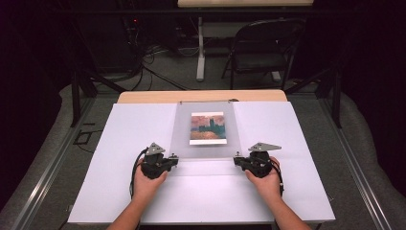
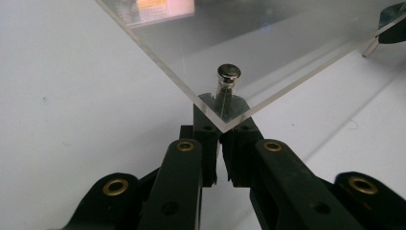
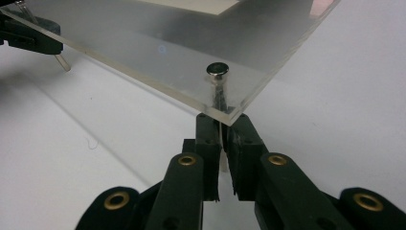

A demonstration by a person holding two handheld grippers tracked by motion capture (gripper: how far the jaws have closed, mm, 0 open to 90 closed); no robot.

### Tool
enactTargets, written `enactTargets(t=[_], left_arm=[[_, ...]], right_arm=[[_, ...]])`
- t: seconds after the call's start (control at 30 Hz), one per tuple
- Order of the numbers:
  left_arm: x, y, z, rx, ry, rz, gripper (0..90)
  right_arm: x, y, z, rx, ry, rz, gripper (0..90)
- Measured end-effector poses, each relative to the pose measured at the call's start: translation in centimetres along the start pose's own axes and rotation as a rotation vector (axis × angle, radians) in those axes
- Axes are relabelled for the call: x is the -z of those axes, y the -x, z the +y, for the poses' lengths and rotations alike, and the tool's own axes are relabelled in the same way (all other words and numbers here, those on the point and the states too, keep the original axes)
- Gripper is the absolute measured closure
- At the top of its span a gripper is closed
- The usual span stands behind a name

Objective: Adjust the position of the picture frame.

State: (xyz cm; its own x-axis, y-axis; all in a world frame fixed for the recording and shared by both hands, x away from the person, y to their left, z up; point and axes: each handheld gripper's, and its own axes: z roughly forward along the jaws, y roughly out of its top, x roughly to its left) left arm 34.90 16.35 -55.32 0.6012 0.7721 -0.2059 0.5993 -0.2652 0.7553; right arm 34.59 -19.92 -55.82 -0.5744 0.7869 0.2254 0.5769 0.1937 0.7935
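Holding: left gripper (image 2: 221, 125) and right gripper (image 3: 224, 125) fingers clamped on the clear panel's (image 1: 206, 148) corner pins.
Progress: panel's near edge raised off the surface (image 1: 119, 191); picture (image 1: 207, 127) not yet reached.

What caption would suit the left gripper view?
Left gripper shut on a metal standoff under the clear acrylic sheet's corner.

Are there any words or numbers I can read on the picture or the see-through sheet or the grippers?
None can be read.
Picture under the clear acrylic sheet: a painted scene, no lettering visible.
Left gripper and right gripper, closed at the sheet's corner studs: plain black jaws, no labels.
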Motion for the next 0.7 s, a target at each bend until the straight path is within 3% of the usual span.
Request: enactTargets(t=[0.43,0.53,0.7], left_arm=[[0.0,0.1,-0.3,0.014,0.021,-0.005,82.0],[0.2,0.3,-0.4,0.01,0.026,-0.015,73.4],[0.6,1.2,-0.9,-0.036,0.033,0.0,57.2]], right_arm=[[0.0,0.1,-0.2,-0.004,-0.002,-0.001,82.7],[0.1,0.1,-0.3,-0.022,0.004,0.013,69.8],[1.0,-0.7,-0.3,0.029,0.007,-0.009,54.9]])
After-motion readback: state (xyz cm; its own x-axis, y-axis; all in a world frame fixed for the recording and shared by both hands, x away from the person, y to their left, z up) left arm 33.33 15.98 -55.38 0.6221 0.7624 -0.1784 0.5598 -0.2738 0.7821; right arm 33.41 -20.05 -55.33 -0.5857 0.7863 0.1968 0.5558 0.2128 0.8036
